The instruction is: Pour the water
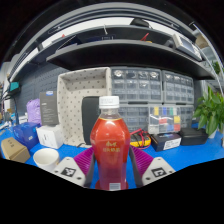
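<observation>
Tongs (110, 168) clenched on a red bottle (110, 148) with white cap, above the blue surface (190, 158); a white bowl (46, 157) left of the bottle

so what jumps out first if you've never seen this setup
The clear plastic bottle of red drink with a white cap dominates, upright between the claw with its pink pads against both sides. Beyond it, a small white bowl sits on the blue table, with a green leafy plant at the far side.
</observation>
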A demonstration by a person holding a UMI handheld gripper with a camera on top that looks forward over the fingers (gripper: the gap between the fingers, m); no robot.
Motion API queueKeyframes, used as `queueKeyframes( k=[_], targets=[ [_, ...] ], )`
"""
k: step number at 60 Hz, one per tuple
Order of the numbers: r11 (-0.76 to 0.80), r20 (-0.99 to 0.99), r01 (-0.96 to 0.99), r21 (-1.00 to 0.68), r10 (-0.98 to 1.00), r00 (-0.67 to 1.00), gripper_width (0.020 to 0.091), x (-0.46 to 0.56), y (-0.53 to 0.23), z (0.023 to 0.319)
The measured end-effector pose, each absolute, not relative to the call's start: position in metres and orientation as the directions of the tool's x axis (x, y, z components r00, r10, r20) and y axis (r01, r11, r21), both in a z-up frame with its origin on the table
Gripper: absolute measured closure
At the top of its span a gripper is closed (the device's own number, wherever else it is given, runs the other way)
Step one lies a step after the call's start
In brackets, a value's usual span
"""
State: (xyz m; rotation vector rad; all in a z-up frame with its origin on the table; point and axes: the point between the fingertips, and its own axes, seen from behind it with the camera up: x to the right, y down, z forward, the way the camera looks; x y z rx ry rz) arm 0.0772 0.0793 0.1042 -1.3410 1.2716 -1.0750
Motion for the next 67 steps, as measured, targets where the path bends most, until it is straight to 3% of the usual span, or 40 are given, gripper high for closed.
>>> queueKeyframes(
  k=[1,5,15,37,67],
  targets=[
    [0.010,-0.020,-0.152,-0.988,-0.998,0.066,0.0417,0.076,0.079,0.105],
    [0.028,-0.037,-0.141,-0.990,-0.997,0.062,0.0368,0.066,0.077,0.112],
    [0.049,-0.053,-0.134,-0.990,-0.998,0.024,0.0318,0.027,0.073,0.123],
    [0.044,-0.042,-0.148,-0.988,-0.999,-0.019,0.0316,-0.062,0.094,0.125],
    [0.048,-0.048,-0.094,-0.994,-0.999,-0.007,0.0312,-0.090,0.109,0.155]
  ],
)
